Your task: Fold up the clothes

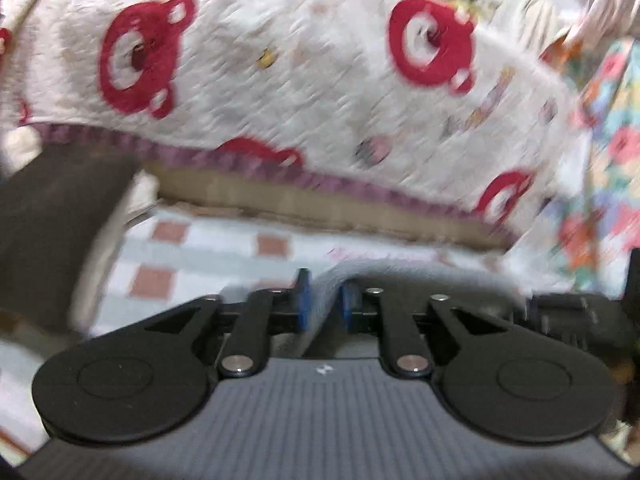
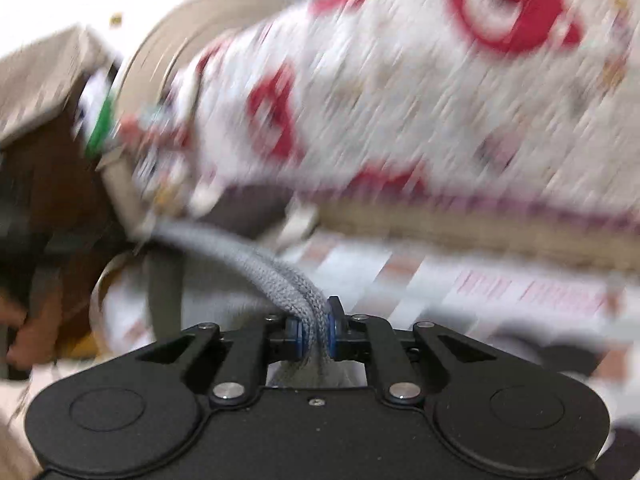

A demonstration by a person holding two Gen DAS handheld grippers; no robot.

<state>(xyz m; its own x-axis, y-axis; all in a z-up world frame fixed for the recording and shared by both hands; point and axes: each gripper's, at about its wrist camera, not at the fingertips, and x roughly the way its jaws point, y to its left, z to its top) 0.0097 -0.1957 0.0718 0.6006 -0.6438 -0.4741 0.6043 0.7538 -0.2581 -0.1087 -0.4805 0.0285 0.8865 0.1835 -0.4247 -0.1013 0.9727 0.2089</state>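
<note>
My right gripper (image 2: 316,336) clamps the grey knit garment (image 2: 256,264); my left gripper (image 1: 323,304) has grey cloth between its jaws, grip unclear. Both views blurred. No fold visible yet, I judge.

Colours and patterns, both wrist views, blurred.
Grey knit garment (image 2: 280,276); white quilt (image 1: 320,80) with red bear heads, purple edging; white cloth (image 1: 208,256) checked pale grey, terracotta squares; blue pads (image 2: 332,332).

White quilt (image 1: 320,80) with red bear faces seen across upper frame; checked sheet (image 1: 208,256) below it; floral cloth (image 1: 608,184) at right edge.
</note>
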